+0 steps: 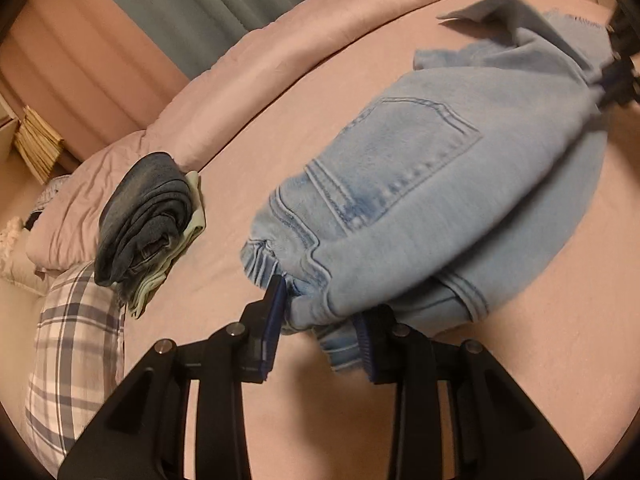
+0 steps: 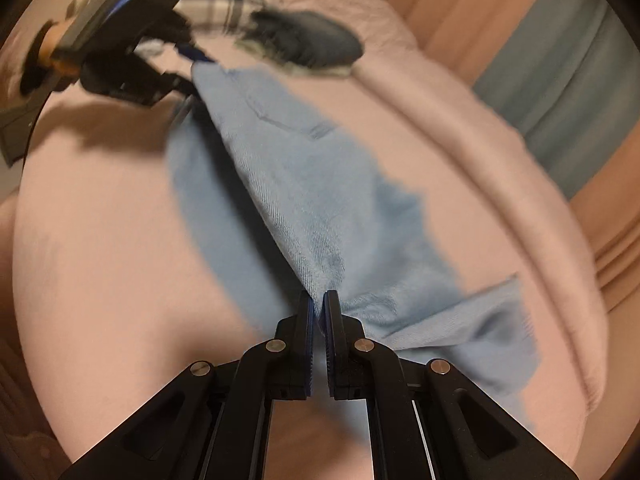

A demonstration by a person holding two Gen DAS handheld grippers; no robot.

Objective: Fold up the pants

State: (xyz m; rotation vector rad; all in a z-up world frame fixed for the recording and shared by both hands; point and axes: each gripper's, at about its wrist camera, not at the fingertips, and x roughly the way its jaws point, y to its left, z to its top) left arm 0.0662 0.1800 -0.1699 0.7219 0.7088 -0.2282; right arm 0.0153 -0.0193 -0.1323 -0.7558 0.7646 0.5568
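Blue-padded fingers [image 1: 276, 320] of the left gripper [image 1: 320, 320] pinched the waistband end of the light-blue jeans [image 1: 420, 208], while the right gripper [image 2: 319, 312], jaws narrowed, clamped the leg end. Stretched over the pink bed [image 1: 240, 140], right of the folded dark jeans [image 1: 140, 216], they seemed mid-fold; next, bring both ends together.

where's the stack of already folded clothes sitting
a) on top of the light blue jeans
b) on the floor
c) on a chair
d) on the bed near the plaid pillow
d: the dark folded stack rests on the pink bed right beside the plaid pillow, apart from the light blue jeans.
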